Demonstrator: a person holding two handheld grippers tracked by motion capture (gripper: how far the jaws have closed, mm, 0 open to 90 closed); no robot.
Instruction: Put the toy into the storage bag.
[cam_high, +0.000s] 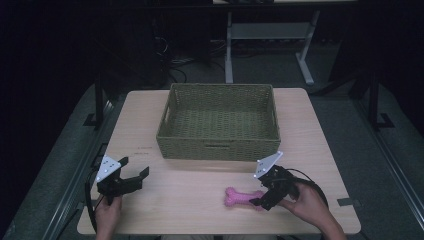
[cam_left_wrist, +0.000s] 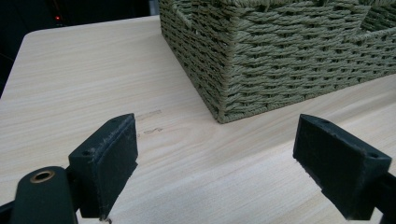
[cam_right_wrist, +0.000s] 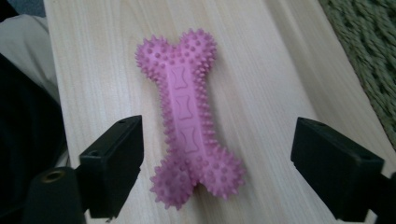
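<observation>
Pink spiky rubber bone toy (cam_right_wrist: 189, 116) lies flat on the wooden tabletop (cam_high: 190, 200), at 6 o'clock of the green woven basket (cam_high: 218, 122). Right tool (cam_right_wrist: 217, 163) straddles it, jaws wide, not gripping; left tool (cam_left_wrist: 217, 163) open, empty. Lower onto the narrow shaft, centre it, then close squarely so the spikes don't deflect the pads.

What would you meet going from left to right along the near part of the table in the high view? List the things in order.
Left claw → pink bone toy → right claw, its jaws open around the toy's end.
</observation>
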